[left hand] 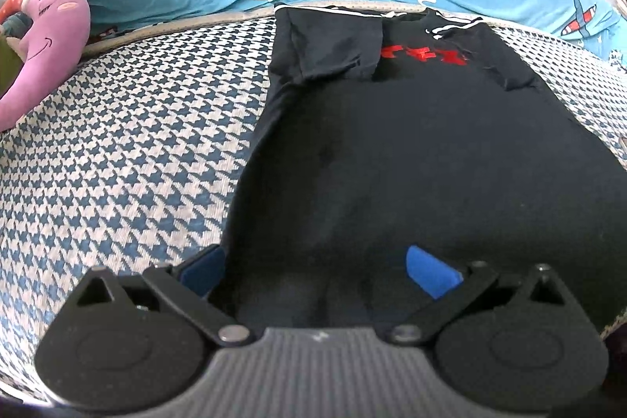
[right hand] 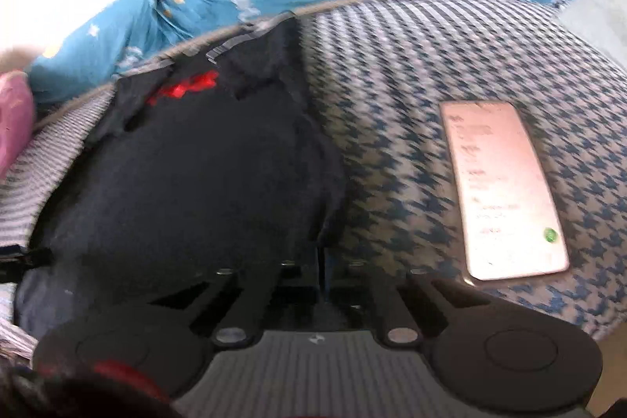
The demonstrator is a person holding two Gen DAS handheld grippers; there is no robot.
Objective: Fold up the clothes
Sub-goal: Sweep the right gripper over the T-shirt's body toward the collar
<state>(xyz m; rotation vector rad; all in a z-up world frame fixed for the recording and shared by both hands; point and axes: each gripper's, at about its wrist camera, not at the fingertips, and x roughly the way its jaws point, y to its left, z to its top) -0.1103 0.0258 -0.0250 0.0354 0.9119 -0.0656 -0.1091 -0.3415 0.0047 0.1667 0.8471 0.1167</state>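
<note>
Leftmost, one purple plush toy (left hand: 47, 38) is cut off by the frame edge. Beside it on the houndstooth bed cover (left hand: 129, 151) lies one black T-shirt (left hand: 423, 151), both sleeves folded inward — its red print (left hand: 425, 54) is unreadable. The left gripper (left hand: 313, 271) has its jaws wide, straddling the hem. The right gripper (right hand: 323, 273) is blurred; jaws closed, pinching the shirt's edge. Rightmost — one phone (right hand: 505, 189).

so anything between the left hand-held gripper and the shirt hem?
Nothing visible. The left hand-held gripper is open, its jaws straddling the near hem of the black T-shirt. The phone lies off to the shirt's right.
</note>
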